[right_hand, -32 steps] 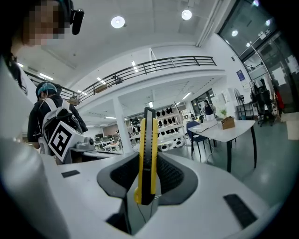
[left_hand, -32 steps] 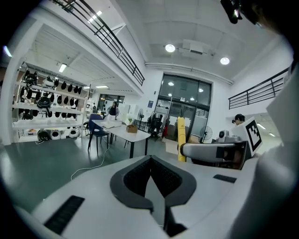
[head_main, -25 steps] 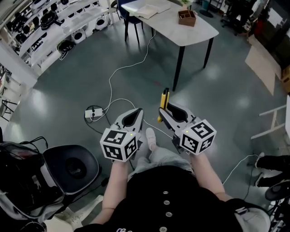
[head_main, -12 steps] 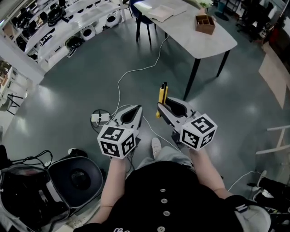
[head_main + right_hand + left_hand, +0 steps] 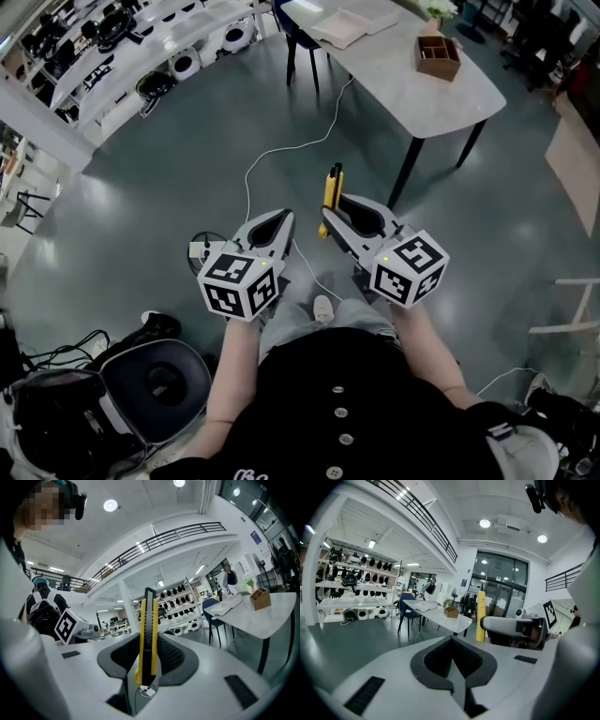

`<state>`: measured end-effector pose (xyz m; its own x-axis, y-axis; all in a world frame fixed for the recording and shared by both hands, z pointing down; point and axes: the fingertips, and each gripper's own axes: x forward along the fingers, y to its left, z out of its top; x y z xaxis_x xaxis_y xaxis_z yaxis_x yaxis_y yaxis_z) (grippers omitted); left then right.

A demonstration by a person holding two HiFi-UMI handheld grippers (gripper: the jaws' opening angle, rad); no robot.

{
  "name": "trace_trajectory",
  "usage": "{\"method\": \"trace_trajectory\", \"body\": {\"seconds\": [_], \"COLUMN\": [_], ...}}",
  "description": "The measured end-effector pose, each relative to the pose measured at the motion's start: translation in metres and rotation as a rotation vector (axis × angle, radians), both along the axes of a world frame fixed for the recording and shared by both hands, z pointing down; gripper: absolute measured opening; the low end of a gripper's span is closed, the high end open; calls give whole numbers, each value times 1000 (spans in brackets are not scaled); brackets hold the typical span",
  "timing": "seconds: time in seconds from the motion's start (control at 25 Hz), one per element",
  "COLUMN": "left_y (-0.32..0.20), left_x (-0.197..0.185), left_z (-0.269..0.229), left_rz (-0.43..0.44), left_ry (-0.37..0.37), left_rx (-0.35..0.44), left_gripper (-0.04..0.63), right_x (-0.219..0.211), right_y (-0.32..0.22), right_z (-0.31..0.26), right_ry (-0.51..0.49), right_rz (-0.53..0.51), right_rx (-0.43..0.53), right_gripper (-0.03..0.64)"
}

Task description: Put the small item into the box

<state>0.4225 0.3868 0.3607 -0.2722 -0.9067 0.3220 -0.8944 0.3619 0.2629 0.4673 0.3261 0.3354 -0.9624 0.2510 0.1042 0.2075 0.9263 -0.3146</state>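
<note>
The right hand-held gripper is clamped on a yellow cutter, the small item. The cutter's long axis runs along the jaws and sticks out well past their tips. The left hand-held gripper rides just beside it with its jaws closed together on nothing. The wooden box sits on the table, ahead of the right hand-held gripper, off to its right and well apart. The right hand is the nearer one. The box's inside is too small to make out, and the cutter's rear end is hidden between the pads.
</note>
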Motion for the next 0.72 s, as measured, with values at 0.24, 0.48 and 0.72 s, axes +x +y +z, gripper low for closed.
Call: {"method": "trace_trajectory", "body": {"seconds": [0.24,0.48,0.72], "left_y": [-16,-41,-71], "left_x": [-16,-36,-70], "left_z": [14,17,18], "left_rz": [16,55,108], "left_ry": [19,28,27], "left_rx": [-31,-25,-23], "left_gripper": [17,17,17], "right_x": [-13,-30,-64], "right_y": [-19,-38,-66], "right_z": [9,12,17], "right_ry": [9,23,41], "right_rz": [35,61,101], "right_rx": [-20,0,1], "right_gripper": [118,118,118]}}
